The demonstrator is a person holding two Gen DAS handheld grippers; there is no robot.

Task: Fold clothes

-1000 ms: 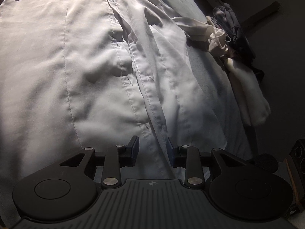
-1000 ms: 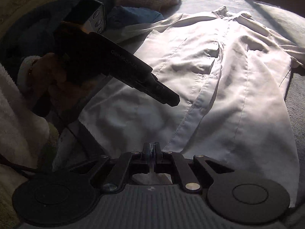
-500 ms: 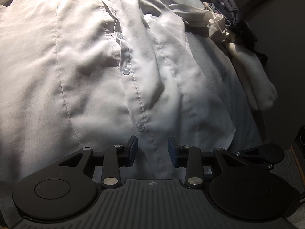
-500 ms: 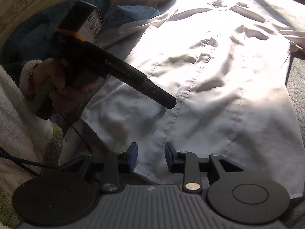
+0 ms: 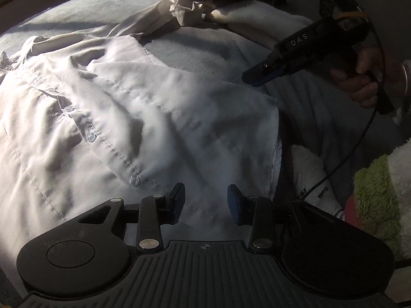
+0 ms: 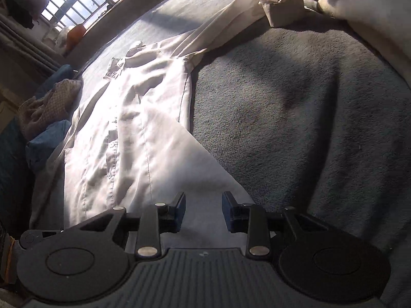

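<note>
My left gripper is spread wide, its blue-padded fingers apart with nothing between them; they hang over the hem of the white button-up shirt, and I cannot tell whether the tips touch the cloth. My right gripper is spread just as wide and holds nothing, its fingers framing the lower corner of the same shirt where the hem runs out to a point against the blanket. In the left wrist view that right gripper appears from the side, a black pistol-shaped tool gripped by my right hand, hovering above the blanket beyond the shirt's side edge, a black cable trailing down from it.

The shirt lies front up and spread out on a grey fleecy blanket, collar at the far end. Its fabric is thin, smooth and rumpled into soft creases, with stitched seams and a placket of clear round buttons. One sleeve stretches off toward a crumpled cuff by a pale cream pile of fabric. Beside the shirt's other edge sit a patterned beige bundle and folded blue cloth. A shaggy green and white fabric fills the right edge of the left wrist view.
</note>
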